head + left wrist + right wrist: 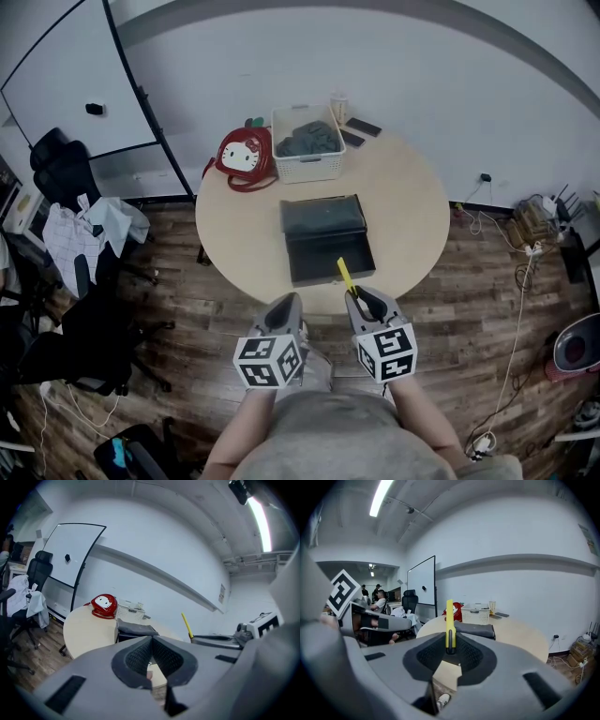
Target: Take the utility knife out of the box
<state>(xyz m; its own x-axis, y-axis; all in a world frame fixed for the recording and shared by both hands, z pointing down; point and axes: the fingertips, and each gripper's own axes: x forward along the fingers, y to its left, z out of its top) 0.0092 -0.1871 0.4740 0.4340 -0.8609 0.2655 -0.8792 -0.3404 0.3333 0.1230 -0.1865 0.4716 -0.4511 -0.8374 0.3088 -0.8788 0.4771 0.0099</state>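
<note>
An open dark box [325, 237] lies in the middle of the round table [234, 225]. My right gripper [354, 294] is shut on a yellow utility knife [345, 275], held up over the table's near edge, just in front of the box. In the right gripper view the utility knife [450, 619] stands upright between the pads, with the box [474, 629] beyond it. My left gripper [286, 304] hangs beside the right one, off the table's near edge. Its pads [140, 656] meet with nothing between them. The left gripper view shows the knife [187, 626] at the right.
A red cat-face bag [246, 156] and a white basket [307, 142] of grey cloth stand at the table's far side, with a cup [337, 103] and phones [361, 128] behind. Office chairs [66, 178] and a whiteboard [75, 75] are at the left; cables [520, 281] cross the floor at the right.
</note>
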